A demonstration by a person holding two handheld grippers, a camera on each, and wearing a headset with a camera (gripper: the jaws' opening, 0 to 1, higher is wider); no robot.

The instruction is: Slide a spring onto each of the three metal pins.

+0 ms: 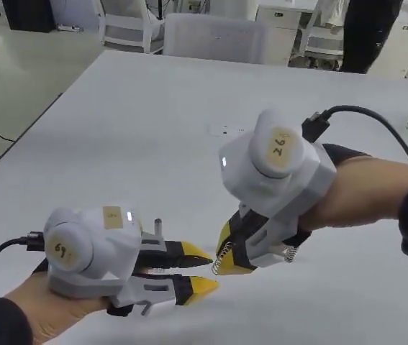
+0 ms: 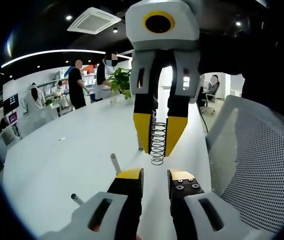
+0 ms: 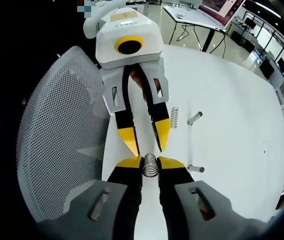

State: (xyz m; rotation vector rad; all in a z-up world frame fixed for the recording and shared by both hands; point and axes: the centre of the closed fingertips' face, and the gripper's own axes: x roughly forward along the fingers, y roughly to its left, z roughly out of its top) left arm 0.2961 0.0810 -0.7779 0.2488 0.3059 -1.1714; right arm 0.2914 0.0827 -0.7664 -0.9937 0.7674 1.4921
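The left gripper (image 1: 209, 272) is held with fingers apart and empty, beside a pin (image 2: 114, 162) on the bench (image 1: 189, 108). A spring (image 3: 151, 166) is pinched in the right gripper (image 1: 231, 253); it could be flicked away if clamped harder.

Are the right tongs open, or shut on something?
Shut on a spring: in the right gripper view the right tongs press it between both yellow tips.

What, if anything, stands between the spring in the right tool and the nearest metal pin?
Nothing visible. The spring sits clamped in the right tool. The nearest pin is just beside it, with bare table between. The left tool faces the spring, off that path.
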